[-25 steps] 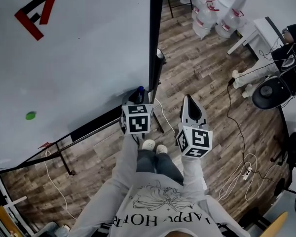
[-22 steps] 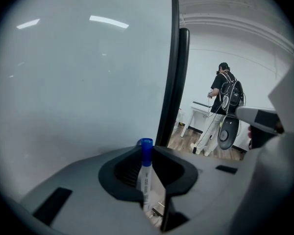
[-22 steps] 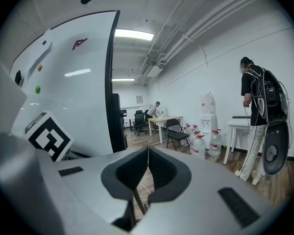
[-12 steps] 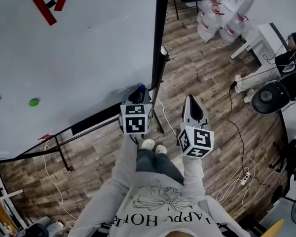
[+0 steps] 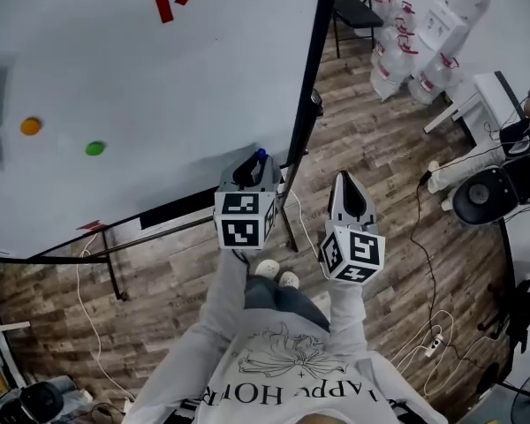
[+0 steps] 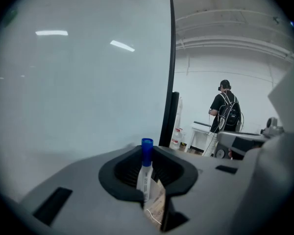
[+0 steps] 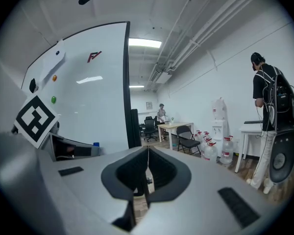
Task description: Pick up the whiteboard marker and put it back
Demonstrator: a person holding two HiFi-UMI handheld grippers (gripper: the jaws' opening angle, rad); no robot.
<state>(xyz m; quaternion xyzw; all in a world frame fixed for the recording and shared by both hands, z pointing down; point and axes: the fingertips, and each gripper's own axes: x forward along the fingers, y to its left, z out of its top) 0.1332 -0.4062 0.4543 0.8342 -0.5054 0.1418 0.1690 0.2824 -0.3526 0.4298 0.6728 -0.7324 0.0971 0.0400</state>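
- My left gripper (image 5: 252, 168) is clamped on the whiteboard marker (image 6: 145, 173). The blue cap is up, the long axis near upright, close in front of the whiteboard (image 5: 159, 78).
- The board's lower ledge (image 5: 170, 212) lies below-left, so I judge this hand returns it.
- My right gripper (image 7: 147, 166) is closed, empty and farther off.

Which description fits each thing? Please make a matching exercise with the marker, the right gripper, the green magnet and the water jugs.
Things:
1 whiteboard marker
2 right gripper
3 green magnet
4 water jugs

Descriptions:
A on the whiteboard
B shut, empty
C on the floor
D held by the left gripper

Pairs: 1-D, 2-B, 3-A, 4-C
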